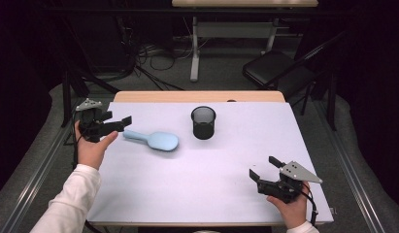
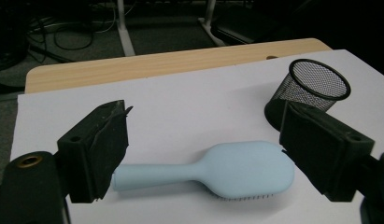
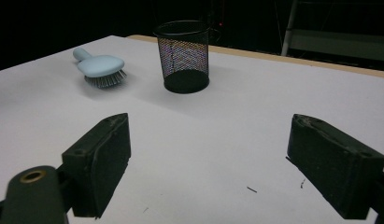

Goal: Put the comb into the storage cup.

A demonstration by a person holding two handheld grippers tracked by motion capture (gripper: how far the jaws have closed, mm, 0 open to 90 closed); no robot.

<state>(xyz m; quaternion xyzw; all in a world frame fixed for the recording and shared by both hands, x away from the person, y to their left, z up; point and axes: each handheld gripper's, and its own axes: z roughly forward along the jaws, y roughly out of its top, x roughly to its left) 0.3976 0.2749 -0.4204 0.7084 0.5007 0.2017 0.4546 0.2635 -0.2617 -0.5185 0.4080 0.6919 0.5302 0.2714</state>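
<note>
Here we hold a gripper in each hand at a table with a white sheet (image 1: 202,184) on top. Our left gripper (image 1: 120,122) floats just by the handle end of a light blue hairbrush (image 1: 153,140). Its jaws stand wide apart, with nothing between them. In the left gripper view the brush (image 2: 217,170) lies flat on the sheet, bristles down, a little way past the two black jaws, and no pad touches it. Our right gripper (image 1: 265,167) sits near the front right corner of the sheet, well apart from the brush. Its jaws are wide too, and they hold nothing. A black mesh cup (image 1: 203,122) stands upright near the back of the sheet, just to the right of the brush's round head. From the right gripper view we can see the cup (image 3: 182,55) is see-through at the sides, and nothing seems to be inside it. We think the job is to pick up the brush, and maybe to put it in the cup. So the work is right at the start: the brush is not picked up yet, and the grab, the lift and the drop are all left to do. Let us count: one brush, one cup, one white sheet, two grippers, two hands.
</note>
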